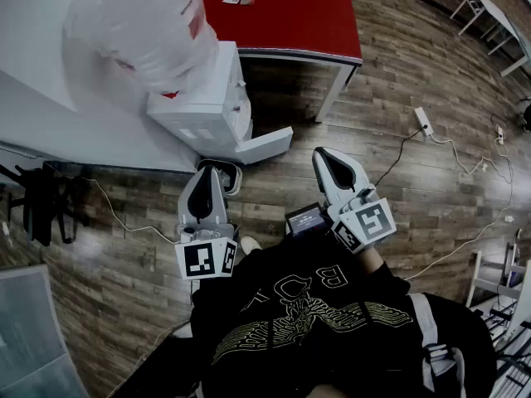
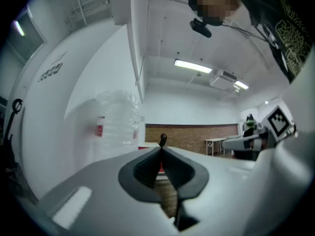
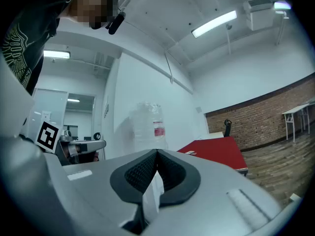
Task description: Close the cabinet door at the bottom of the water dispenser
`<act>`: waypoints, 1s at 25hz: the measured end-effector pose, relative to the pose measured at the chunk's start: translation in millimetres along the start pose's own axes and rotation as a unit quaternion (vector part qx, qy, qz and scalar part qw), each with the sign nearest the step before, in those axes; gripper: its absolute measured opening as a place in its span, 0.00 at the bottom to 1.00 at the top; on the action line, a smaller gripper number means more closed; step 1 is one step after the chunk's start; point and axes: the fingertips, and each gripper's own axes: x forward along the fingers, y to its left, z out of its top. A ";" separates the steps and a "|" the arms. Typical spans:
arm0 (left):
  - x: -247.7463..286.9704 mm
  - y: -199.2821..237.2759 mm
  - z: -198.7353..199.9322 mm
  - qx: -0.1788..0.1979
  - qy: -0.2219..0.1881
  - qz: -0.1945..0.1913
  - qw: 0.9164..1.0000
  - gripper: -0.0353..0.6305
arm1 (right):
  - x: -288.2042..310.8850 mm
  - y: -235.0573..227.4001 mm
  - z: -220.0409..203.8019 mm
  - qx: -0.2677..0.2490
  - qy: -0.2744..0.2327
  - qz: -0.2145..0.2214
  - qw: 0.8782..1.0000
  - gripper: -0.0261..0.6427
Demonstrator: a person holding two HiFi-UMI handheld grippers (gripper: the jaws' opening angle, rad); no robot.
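sweatshirt [image 1: 332, 326]: pale letters, apparently B and D, over a winged print | water bottle [image 1: 145, 23]: red label, print unreadable | wall [image 2: 49, 73]: dark lettering, blurred | left gripper [image 1: 212, 172] and right gripper [image 1: 323, 157] cubes: black-and-white square markers

White water dispenser [image 1: 203, 98] stands upright on the wood floor [image 1: 398, 81] against the white wall [image 1: 50, 56], with 1 clear bottle [image 1: 145, 19] with a red label on top. Its white cabinet door [image 1: 267, 144] at the bottom is open, swung out from the body.
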 end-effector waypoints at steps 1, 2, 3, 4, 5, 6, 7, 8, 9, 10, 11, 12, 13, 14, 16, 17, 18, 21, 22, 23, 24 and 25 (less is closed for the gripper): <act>8.2 -4.0 0.9 0.001 -0.002 -0.001 1.000 0.06 | -0.3 -9.6 1.7 0.001 -0.001 -0.003 1.000 0.04; 16.6 -8.6 1.7 0.003 -0.004 -0.003 1.000 0.06 | -0.4 -19.2 3.4 0.002 -0.003 -0.006 1.000 0.04; 25.5 -14.4 2.5 0.008 -0.006 -0.009 1.000 0.06 | 0.1 -28.9 5.2 0.003 -0.005 -0.009 1.000 0.04; 34.4 -21.7 2.9 0.017 -0.007 -0.018 1.000 0.06 | 1.1 -38.3 6.6 0.004 -0.008 -0.012 1.000 0.04; 42.8 -29.2 2.6 0.027 -0.008 -0.027 0.999 0.06 | 2.4 -46.8 6.6 0.003 -0.009 -0.014 1.000 0.04; 50.2 -35.4 1.6 0.035 -0.008 -0.034 0.999 0.06 | 4.0 -54.3 4.6 0.003 -0.007 -0.015 1.000 0.04; 56.6 -39.2 0.0 0.040 -0.007 -0.037 0.999 0.06 | 6.1 -60.8 0.9 0.005 -0.003 -0.017 1.000 0.04; 62.3 -40.7 -2.5 0.039 -0.005 -0.037 0.999 0.06 | 8.5 -66.1 -3.8 0.008 0.004 -0.019 1.000 0.04; 67.6 -40.6 -5.9 0.038 -0.001 -0.035 0.999 0.06 | 11.4 -70.2 -8.5 0.010 0.010 -0.020 1.000 0.04; 72.9 -39.6 -10.3 0.037 0.005 -0.033 0.999 0.06 | 15.1 -73.7 -12.6 0.012 0.016 -0.021 1.000 0.04; 78.8 -37.8 -15.3 0.037 0.011 -0.032 0.999 0.06 | 19.7 -77.2 -16.1 0.014 0.021 -0.021 0.999 0.04; 85.5 -35.5 -20.3 0.039 0.017 -0.031 0.999 0.06 | 25.3 -81.0 -19.1 0.015 0.024 -0.022 0.999 0.04; 93.1 -32.6 -25.1 0.040 0.022 -0.031 0.998 0.06 | 32.0 -85.1 -21.6 0.018 0.025 -0.023 0.999 0.04; 101.6 -29.4 -29.5 0.042 0.027 -0.033 0.998 0.06 | 39.7 -89.6 -23.8 0.023 0.025 -0.025 0.999 0.04; 122.5 -23.1 -38.2 0.048 0.031 -0.043 0.997 0.06 | 59.8 -99.8 -27.0 0.027 0.024 -0.030 0.999 0.04; 134.4 -20.0 -43.2 0.050 0.034 -0.049 0.997 0.06 | 71.9 -105.0 -27.9 0.025 0.026 -0.032 0.999 0.04; 146.2 -16.9 -48.0 0.048 0.038 -0.054 0.997 0.06 | 84.0 -109.7 -28.7 0.022 0.028 -0.036 0.999 0.04; 177.8 -12.7 -54.4 0.037 0.046 -0.076 0.995 0.06 | 112.7 -122.1 -35.4 0.017 0.049 -0.051 0.997 0.04; 187.4 -13.4 -56.2 0.041 0.047 -0.087 0.994 0.06 | 120.3 -127.5 -39.8 0.015 0.057 -0.058 0.997 0.04; 196.2 -13.6 -59.4 0.046 0.050 -0.098 0.993 0.06 | 127.5 -133.1 -44.8 0.014 0.064 -0.065 0.996 0.04; 204.1 -12.3 -64.4 0.050 0.056 -0.105 0.992 0.06 | 134.4 -138.0 -49.9 0.015 0.070 -0.073 0.995 0.04; 211.6 -9.0 -70.8 0.053 0.063 -0.109 0.991 0.06 | 141.4 -142.0 -54.9 0.016 0.073 -0.079 0.994 0.04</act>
